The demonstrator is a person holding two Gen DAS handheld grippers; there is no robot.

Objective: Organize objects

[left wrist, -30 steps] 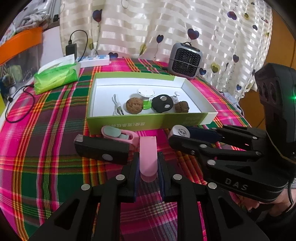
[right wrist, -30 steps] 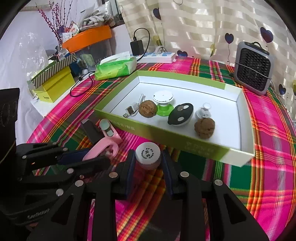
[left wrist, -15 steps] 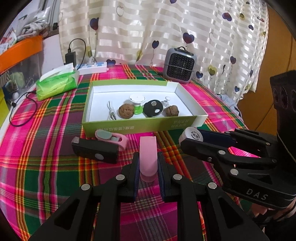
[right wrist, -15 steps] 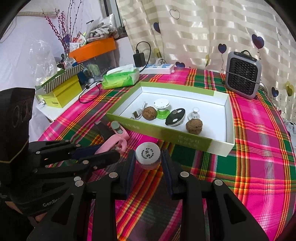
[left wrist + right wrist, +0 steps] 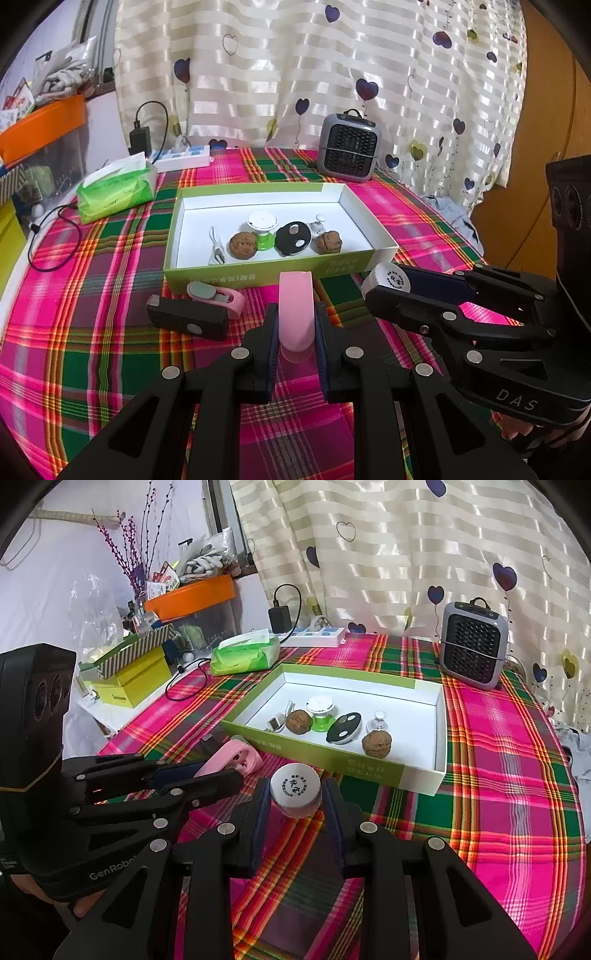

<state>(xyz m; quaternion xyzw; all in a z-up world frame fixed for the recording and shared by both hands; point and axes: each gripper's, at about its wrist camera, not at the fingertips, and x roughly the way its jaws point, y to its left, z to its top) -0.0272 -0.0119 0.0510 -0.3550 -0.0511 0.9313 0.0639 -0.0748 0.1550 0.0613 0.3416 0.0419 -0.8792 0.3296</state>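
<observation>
My left gripper point(image 5: 295, 321) is shut on a pink plastic piece point(image 5: 295, 310) and holds it above the plaid cloth, short of the green box point(image 5: 266, 275). My right gripper point(image 5: 295, 797) is shut on a small white-capped jar point(image 5: 295, 788), also held above the cloth beside the box point(image 5: 332, 760); the jar shows in the left wrist view point(image 5: 388, 282). The box holds two walnuts point(image 5: 242, 245), a white-and-green spool point(image 5: 263, 229), a black oval piece point(image 5: 293, 238) and a white cable point(image 5: 216, 251). A black block point(image 5: 188, 323) and a pink clip point(image 5: 218, 297) lie on the cloth before the box.
A grey mini heater point(image 5: 349, 149) stands behind the box. A green tissue pack point(image 5: 116, 190) and a white power strip point(image 5: 184, 158) lie at the back left. Yellow boxes point(image 5: 133, 679) and an orange-lidded bin point(image 5: 192, 598) stand off the table's left.
Both grippers have risen and drawn back from the box with their objects still held; the box and table items now look smaller and farther away.
</observation>
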